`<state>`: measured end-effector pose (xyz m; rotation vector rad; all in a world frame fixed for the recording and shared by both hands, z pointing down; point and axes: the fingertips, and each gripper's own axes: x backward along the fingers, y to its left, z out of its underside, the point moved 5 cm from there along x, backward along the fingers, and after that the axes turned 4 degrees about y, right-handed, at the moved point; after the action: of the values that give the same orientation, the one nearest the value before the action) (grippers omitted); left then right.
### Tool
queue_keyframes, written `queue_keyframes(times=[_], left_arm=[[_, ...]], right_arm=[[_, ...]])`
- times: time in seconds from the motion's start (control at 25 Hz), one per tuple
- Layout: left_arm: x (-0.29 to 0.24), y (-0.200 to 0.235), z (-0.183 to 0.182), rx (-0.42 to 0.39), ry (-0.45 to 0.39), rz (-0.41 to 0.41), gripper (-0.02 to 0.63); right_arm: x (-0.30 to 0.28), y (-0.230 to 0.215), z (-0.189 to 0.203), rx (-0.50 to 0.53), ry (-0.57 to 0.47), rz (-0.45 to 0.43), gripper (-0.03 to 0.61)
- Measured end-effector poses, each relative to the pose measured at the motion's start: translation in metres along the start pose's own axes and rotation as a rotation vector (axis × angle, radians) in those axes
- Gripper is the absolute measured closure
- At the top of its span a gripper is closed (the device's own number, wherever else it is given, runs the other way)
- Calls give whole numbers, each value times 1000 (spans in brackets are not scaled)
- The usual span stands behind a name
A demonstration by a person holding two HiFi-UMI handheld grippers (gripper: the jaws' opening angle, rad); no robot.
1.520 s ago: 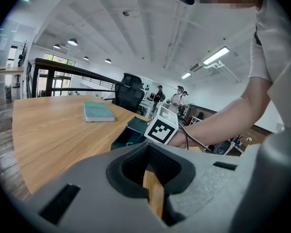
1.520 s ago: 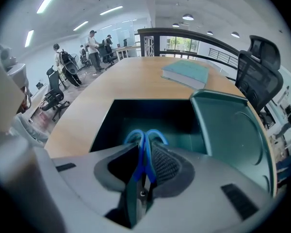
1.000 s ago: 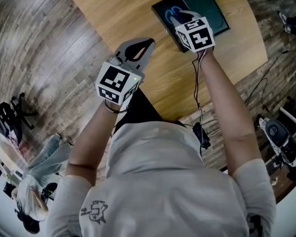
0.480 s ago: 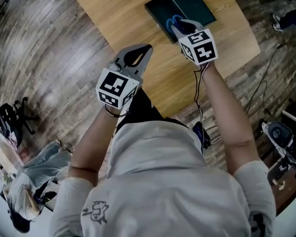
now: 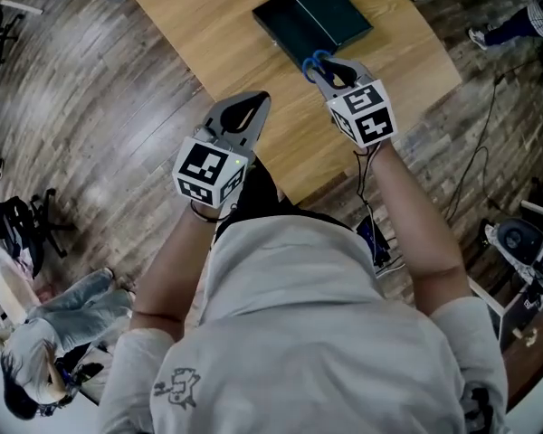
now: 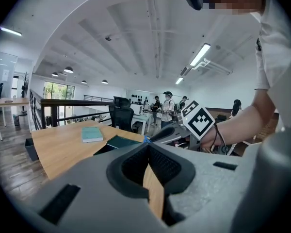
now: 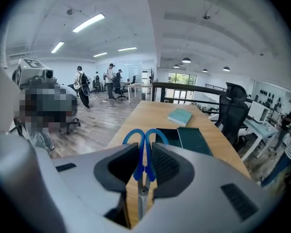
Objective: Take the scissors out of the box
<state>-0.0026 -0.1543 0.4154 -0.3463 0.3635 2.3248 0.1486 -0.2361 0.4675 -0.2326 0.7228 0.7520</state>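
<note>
Since 1 second earlier, your right gripper (image 5: 333,72) drew back from the box (image 5: 285,27), jaws clamped on the scissors (image 7: 144,152), which hung clear above the table (image 5: 208,25). Your left gripper (image 5: 251,107) stayed closed and empty. Removal looked done; only setting them down seemed left.

Plank floor (image 5: 90,134), strip-lit white ceiling (image 6: 136,33)
</note>
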Motion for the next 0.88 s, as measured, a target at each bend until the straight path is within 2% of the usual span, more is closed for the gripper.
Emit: queue_keyframes(times=[0.56, 0.88], left_arm=[[43, -56, -3, -28, -38, 5, 609], [60, -76, -9, -58, -60, 4, 609]], right_arm=[[109, 34, 18, -51, -162, 47, 486], [164, 53, 16, -87, -269, 35, 486]])
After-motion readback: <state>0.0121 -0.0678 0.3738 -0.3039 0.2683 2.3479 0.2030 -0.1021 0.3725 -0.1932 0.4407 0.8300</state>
